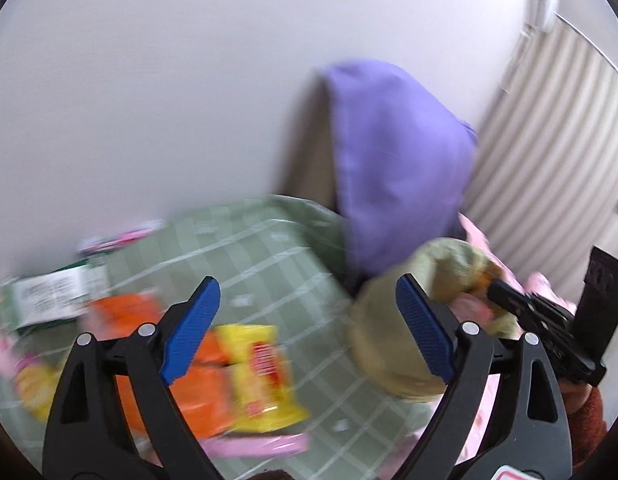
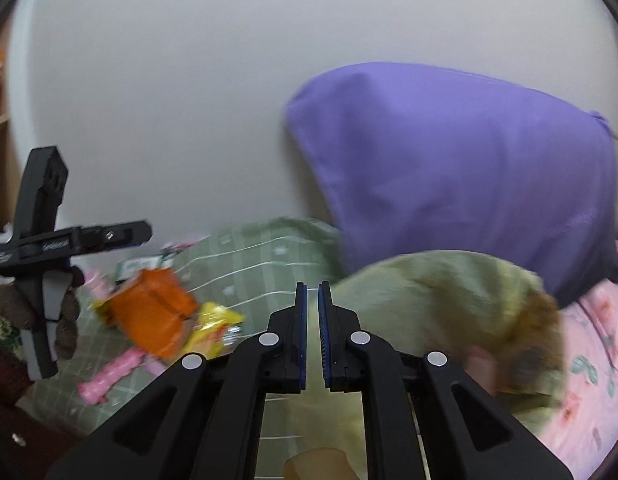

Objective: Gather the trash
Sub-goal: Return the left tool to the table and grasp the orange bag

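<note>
left wrist view: a green checked bed cover (image 1: 269, 248) lies beneath a purple pillow (image 1: 397, 168) leaning on the wall. an olive fabric bag (image 1: 389, 344) sits right of the heap; its contents are hidden. orange wrapper (image 1: 205, 384), yellow wrapper (image 1: 261, 376) and pink wrapper (image 1: 253, 446) lie heaped; blur hides their long axes. left gripper (image 1: 309, 332) is spread wide, empty. right gripper (image 2: 313, 328) is pressed nearly together, pinching nothing.

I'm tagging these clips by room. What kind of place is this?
Most likely a bedroom, on a bed: a green checked bedsheet, a purple pillow leaning on the white wall, and a pink floral blanket. Snack wrappers lie scattered on the sheet.
</note>
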